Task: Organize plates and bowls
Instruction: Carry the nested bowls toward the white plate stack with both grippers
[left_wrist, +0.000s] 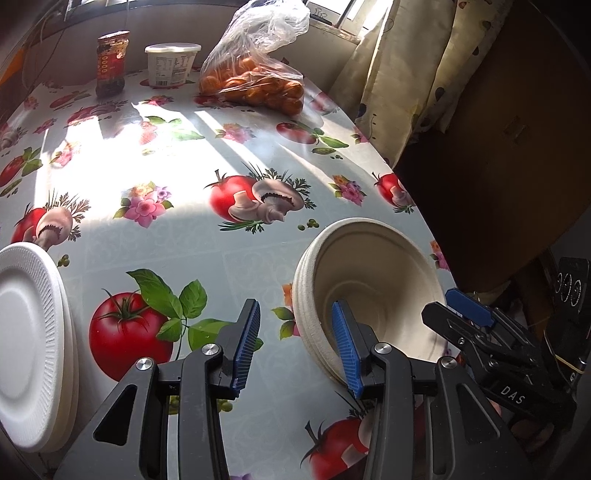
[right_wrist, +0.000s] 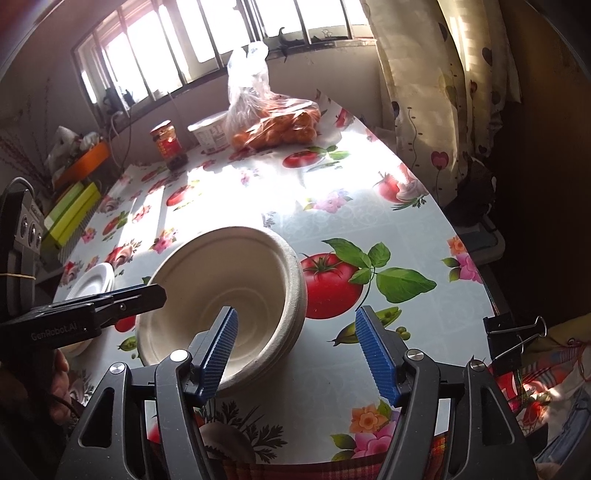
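on the sunlit table (left_wrist: 177, 240), the bowl stack (left_wrist: 369, 291) sits between both empty, parted grippers: left gripper (left_wrist: 295, 347), right gripper (right_wrist: 303, 354) nearer.

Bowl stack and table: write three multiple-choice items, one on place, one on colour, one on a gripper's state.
1. Where is the bag of oranges?
A. far end of the table, by the window
B. inside the bowl stack
C. on the plates

2. What colour are the foam plates?
A. white
B. red
C. green

3. How is the right gripper?
A. open, holding nothing
B. clamped on a jar
C. out of view

Answers: A, it lies beyond the bowl stack, under the window; A, plain white; A, empty gap between its pads.
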